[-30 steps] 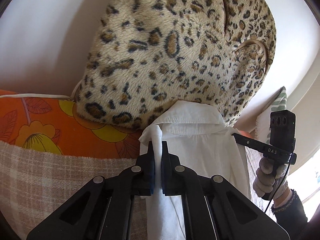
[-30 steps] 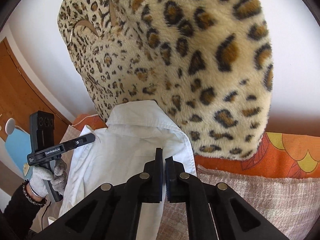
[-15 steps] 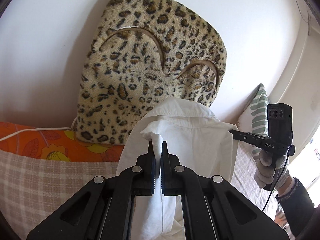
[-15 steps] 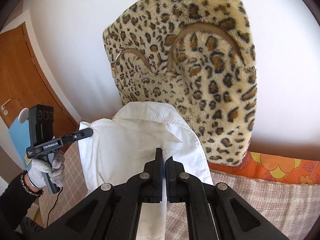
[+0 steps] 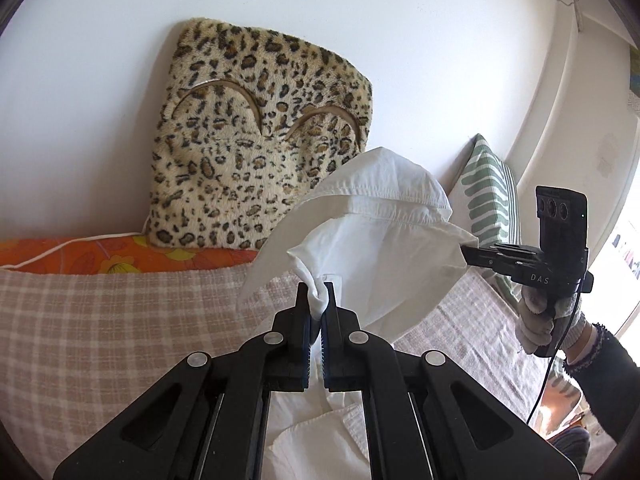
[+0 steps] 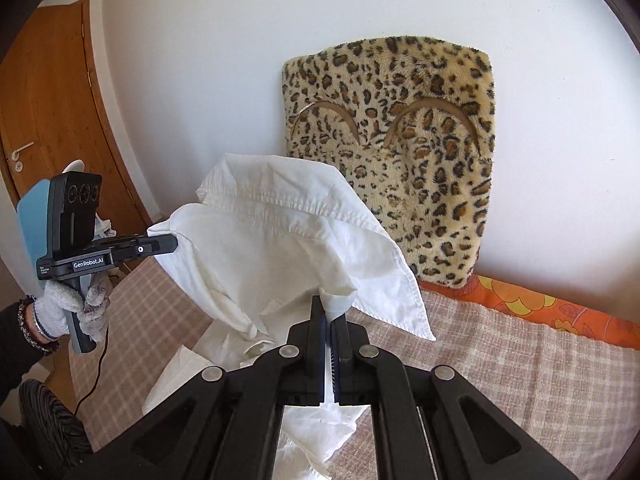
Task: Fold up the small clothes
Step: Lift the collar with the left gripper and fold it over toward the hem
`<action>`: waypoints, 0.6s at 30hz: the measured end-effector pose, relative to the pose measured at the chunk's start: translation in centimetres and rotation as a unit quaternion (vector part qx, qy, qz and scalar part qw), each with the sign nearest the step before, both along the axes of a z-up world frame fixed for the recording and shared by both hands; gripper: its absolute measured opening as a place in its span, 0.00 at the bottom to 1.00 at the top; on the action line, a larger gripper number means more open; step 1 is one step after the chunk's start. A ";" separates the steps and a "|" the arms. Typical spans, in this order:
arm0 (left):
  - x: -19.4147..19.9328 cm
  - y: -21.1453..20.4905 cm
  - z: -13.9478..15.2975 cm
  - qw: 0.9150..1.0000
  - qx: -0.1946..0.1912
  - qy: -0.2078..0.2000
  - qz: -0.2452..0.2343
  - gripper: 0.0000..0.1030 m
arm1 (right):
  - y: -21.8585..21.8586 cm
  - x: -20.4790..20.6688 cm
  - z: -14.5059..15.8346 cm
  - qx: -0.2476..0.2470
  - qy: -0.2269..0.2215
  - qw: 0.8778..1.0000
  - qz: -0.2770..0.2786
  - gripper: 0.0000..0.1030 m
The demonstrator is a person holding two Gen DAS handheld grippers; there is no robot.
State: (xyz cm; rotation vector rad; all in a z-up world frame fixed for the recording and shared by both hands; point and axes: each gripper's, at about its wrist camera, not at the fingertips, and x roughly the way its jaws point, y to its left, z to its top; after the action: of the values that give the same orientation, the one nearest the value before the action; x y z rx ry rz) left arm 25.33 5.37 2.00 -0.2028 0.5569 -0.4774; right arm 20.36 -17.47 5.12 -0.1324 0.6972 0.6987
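White shirt (image 5: 384, 248): light, limp, sags btwn grips. Left gripper (image 5: 317, 305) & right gripper (image 6: 330, 307) each clamped on a shoulder; collar just beyond fingertips.

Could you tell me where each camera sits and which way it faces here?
Left wrist: on the left gripper, facing the leopard cushion at the wall; its fingers pinch the white shirt; gloved right hand shows.
Right wrist: on the right gripper, same direction; gloved left hand shows.
Shared: shirt, cushion, checked bedcover.
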 end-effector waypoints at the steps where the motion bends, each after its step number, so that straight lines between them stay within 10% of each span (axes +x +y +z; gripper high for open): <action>1: -0.9 -0.1 -0.1 1.000 0.002 -0.002 -0.001 0.02 | -0.2 -0.9 -0.1 -0.001 -0.002 1.000 -0.003 0.00; 18: -9.2 -1.4 -10.1 0.997 0.068 0.042 -0.007 0.02 | 0.0 -12.9 -9.5 -0.068 -0.038 0.997 -0.028 0.00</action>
State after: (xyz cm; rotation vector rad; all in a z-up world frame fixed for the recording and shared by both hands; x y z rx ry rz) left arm 16.12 3.97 -8.12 -0.0891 0.6718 -0.4443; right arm 7.51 -17.49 -4.35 -0.2622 0.6725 0.5897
